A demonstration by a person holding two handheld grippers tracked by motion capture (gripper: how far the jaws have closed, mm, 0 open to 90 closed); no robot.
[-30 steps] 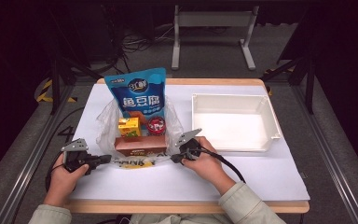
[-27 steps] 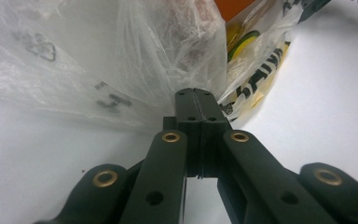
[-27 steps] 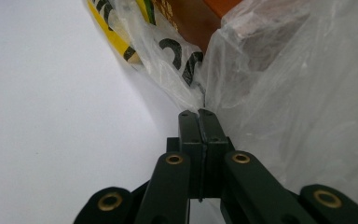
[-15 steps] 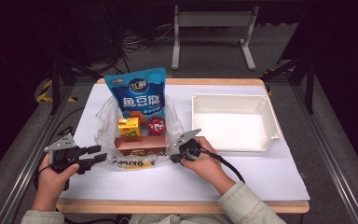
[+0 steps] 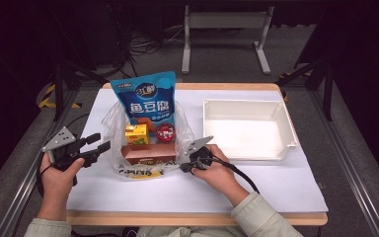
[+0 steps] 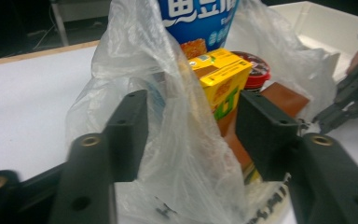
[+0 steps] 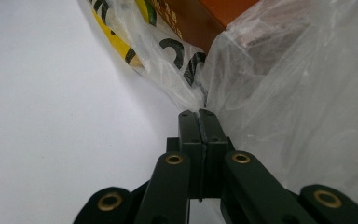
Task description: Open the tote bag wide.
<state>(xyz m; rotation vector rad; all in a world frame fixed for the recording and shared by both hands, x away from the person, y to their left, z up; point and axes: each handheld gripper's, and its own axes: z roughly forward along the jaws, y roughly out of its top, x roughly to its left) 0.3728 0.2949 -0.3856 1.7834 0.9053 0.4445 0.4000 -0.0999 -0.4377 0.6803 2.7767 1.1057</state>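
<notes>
the bag (image 5: pixel 148 143), thin, soft and slippery film, sits mid-desk. its 3 o'clock edge is pinched by the shut right hand-held gripper (image 5: pixel 183 168). the left hand-held gripper (image 5: pixel 103 146), just closing, gapes around film at 9 o'clock, best taken at the rim.

My left gripper (image 5: pixel 100 143) pointed toward three o'clock, jaws apart, just closing slightly; my right gripper (image 5: pixel 183 168) stayed clamped, pointing nine o'clock.

Light fell from above onto the white table (image 5: pixel 276 182), which was bright while the floor and room around it lay dark. The white tray (image 5: pixel 246 131) nearly washed out. In the left gripper view the near jaws were soft and the plastic bag (image 6: pixel 186 154) glared; in the right gripper view its folds blurred.
</notes>
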